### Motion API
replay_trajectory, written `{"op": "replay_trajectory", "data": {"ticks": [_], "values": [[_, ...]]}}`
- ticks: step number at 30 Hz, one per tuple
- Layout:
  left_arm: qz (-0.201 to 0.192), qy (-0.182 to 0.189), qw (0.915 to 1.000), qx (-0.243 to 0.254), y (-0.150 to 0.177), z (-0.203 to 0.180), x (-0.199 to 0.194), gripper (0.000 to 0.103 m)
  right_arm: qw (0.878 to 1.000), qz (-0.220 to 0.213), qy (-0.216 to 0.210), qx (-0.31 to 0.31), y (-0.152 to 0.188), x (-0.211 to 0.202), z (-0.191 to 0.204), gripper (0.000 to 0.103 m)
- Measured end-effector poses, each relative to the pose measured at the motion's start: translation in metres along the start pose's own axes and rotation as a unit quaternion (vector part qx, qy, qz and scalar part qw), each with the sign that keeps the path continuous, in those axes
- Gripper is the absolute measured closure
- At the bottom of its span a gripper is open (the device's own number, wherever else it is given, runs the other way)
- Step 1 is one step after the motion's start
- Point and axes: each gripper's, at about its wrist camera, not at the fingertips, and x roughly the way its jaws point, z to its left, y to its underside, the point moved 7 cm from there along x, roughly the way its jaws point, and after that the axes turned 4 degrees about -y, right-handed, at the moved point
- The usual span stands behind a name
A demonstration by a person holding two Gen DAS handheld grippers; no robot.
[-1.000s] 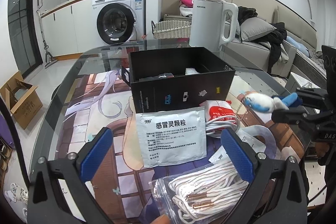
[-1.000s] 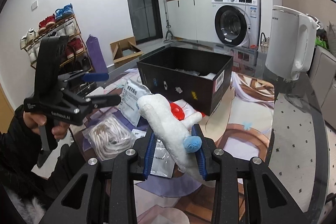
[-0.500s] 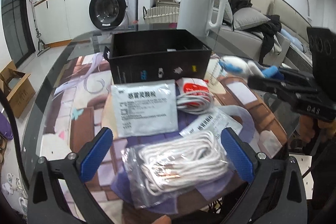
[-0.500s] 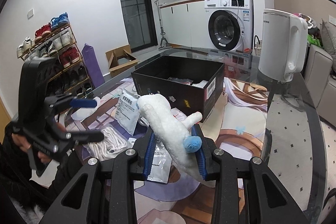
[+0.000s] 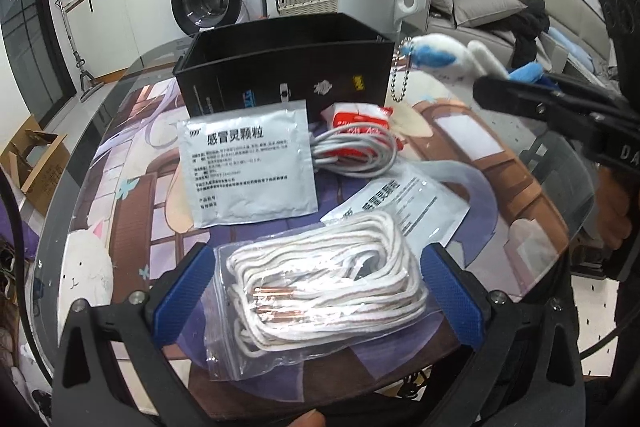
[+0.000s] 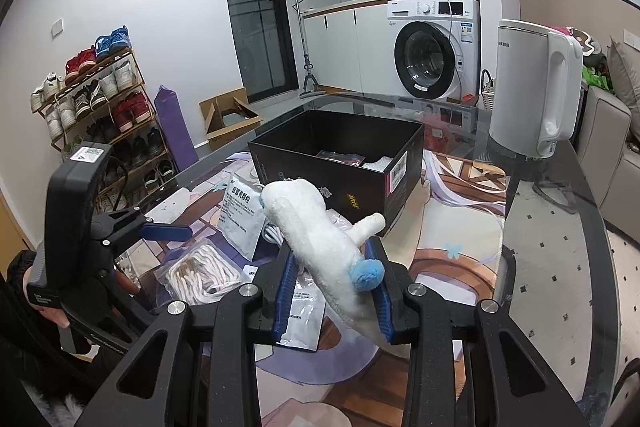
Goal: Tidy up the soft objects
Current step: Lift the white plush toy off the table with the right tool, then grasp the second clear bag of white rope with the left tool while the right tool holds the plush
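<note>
Left wrist view
Left gripper [image 5: 316, 291]: fingers spread wide, released, one on either side of the bag of white cord [image 5: 320, 291] at the near edge of the surface [image 5: 532, 227]; contact could not be determined.
Sachet [image 5: 248, 167]: lay flat just beyond the bag, before the black box [image 5: 284, 75].
Grey cable [image 5: 352, 151]: coiled over a red-and-white packet [image 5: 356, 117], beside the sachet.
Plush toy [image 5: 452, 57]: held aloft near the right edge, ball chain [image 5: 402, 75] hanging.

Right wrist view
Right gripper [image 6: 332, 287]: fingers clenched on the plush toy [image 6: 316, 231], above the surface.
Black box [image 6: 340, 163]: open, beyond the toy.
Kettle [image 6: 536, 91]: upright at the far right edge.
</note>
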Motion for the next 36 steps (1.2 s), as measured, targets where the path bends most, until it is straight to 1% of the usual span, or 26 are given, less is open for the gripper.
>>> {"op": "replay_trajectory", "data": {"ticks": [6,12,15,19,21,26,33,36], "values": [[0.013,-0.003,0.9999,0.001,0.003,0.005,0.006,0.0,1.0,0.002,0.0,0.0,0.0,0.002,0.001,0.069],[0.022,0.005,0.9997,-0.009,0.003,0.011,0.007,0.0,1.0,0.002,0.0,-0.001,0.0,0.003,0.001,0.069],[0.014,0.013,0.9998,-0.008,-0.001,0.01,0.0,0.0,1.0,0.002,0.0,-0.001,0.0,0.003,0.001,0.069],[0.024,0.013,0.9996,-0.01,0.003,0.011,0.006,0.0,1.0,0.003,-0.001,-0.002,0.0,0.003,0.001,0.069],[0.03,0.006,0.9994,-0.013,0.006,0.012,0.011,0.0,1.0,0.003,-0.001,-0.004,0.001,0.004,0.002,0.069],[0.024,0.005,0.9996,-0.009,0.007,0.014,0.014,0.0,1.0,0.004,-0.001,-0.004,0.002,0.004,0.003,0.069],[0.019,0.011,0.9997,-0.01,0.007,0.016,0.015,0.0,1.0,0.004,-0.002,-0.006,0.003,0.005,0.005,0.069],[0.019,0.013,0.9997,-0.003,0.007,0.016,0.015,0.0,1.0,0.005,0.002,-0.009,0.004,0.004,0.005,0.069]]}}
